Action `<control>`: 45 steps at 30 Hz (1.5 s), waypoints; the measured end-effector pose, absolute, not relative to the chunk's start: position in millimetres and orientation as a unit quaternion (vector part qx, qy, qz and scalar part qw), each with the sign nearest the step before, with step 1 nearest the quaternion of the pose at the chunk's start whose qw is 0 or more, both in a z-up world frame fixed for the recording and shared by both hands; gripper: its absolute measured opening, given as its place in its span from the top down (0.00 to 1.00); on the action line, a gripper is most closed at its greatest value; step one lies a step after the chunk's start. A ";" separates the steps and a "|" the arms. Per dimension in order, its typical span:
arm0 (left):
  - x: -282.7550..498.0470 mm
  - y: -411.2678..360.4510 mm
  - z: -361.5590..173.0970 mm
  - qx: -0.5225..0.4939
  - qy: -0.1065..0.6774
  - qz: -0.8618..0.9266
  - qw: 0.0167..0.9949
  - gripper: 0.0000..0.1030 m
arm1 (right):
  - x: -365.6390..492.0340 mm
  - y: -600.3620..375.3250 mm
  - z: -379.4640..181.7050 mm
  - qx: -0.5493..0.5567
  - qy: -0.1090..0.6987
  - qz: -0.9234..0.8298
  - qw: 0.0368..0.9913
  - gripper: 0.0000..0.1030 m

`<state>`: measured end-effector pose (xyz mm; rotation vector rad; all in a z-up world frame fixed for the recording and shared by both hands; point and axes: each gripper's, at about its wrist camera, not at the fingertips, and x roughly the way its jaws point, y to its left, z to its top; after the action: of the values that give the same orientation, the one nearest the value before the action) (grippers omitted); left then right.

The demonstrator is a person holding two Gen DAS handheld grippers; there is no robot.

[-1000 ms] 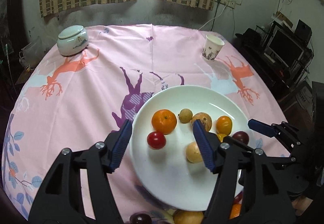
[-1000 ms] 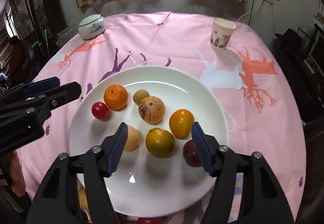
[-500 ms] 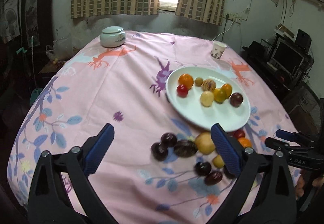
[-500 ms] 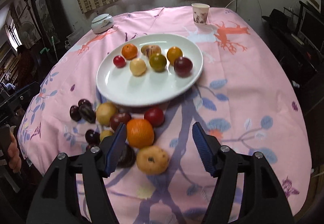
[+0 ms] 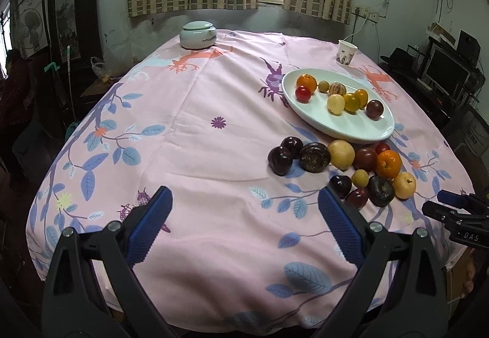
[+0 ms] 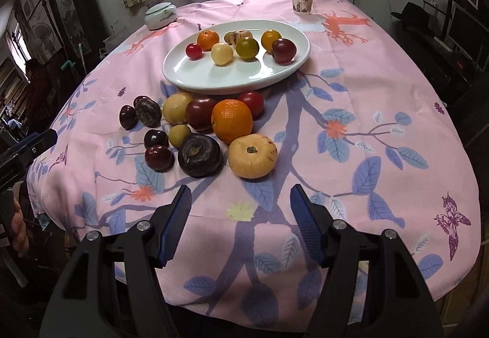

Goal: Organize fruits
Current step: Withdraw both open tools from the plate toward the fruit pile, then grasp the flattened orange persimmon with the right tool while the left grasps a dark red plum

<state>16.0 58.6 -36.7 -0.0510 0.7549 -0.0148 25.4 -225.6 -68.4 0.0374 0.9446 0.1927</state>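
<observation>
1. Both views now take in the whole pink printed tablecloth [image 6: 382, 68], not just the white oval plate [image 6: 195, 75] at its far middle as a second ago; both grippers have pulled back to the near edge.
2. Left gripper [image 5: 244, 226]: jaws wide, empty, opened within the last second; right gripper [image 6: 240, 220] part-open, empty.
3. Eight fruits plated; loose fruit cluster [image 6: 195, 127] lies just before the plate; likely next pick.

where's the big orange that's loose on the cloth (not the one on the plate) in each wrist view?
Left wrist: big orange at right of centre, in the loose pile just below the plate's near rim.
Right wrist: big orange near centre, just below the plate.
Shared landmark: paper cup at the table's far side.
</observation>
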 end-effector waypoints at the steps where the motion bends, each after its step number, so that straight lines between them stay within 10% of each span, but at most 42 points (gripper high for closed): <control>1: 15.2 55.4 -37.5 -0.022 0.369 -0.012 0.929 0.05 | 25.3 -223.9 -68.7 0.007 0.451 0.086 0.888 0.35; 13: 20.3 19.6 -57.7 -0.003 0.397 -0.066 0.916 0.05 | 70.0 -211.3 -103.6 -0.056 0.457 0.071 0.885 0.36; 14: 22.2 18.0 -59.8 -0.004 0.400 -0.069 0.914 0.05 | 74.1 -210.0 -107.8 -0.055 0.459 0.078 0.883 0.55; 28: 47.0 -41.0 -92.8 0.036 0.428 -0.106 0.897 0.07 | 39.9 -245.8 -81.7 0.044 0.445 0.090 0.890 0.55; 32: 61.5 -56.5 -108.2 0.035 0.453 -0.121 0.883 0.29 | 31.8 -251.4 -79.9 0.054 0.441 0.099 0.890 0.55; 45: 74.0 -60.2 -103.7 -0.007 0.459 -0.133 0.878 0.52 | 24.2 -262.0 -68.7 0.076 0.431 0.107 0.893 0.55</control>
<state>74.0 -60.2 -103.7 -0.0156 0.9568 -0.2770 24.2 -262.0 -68.7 0.1575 0.8948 0.2222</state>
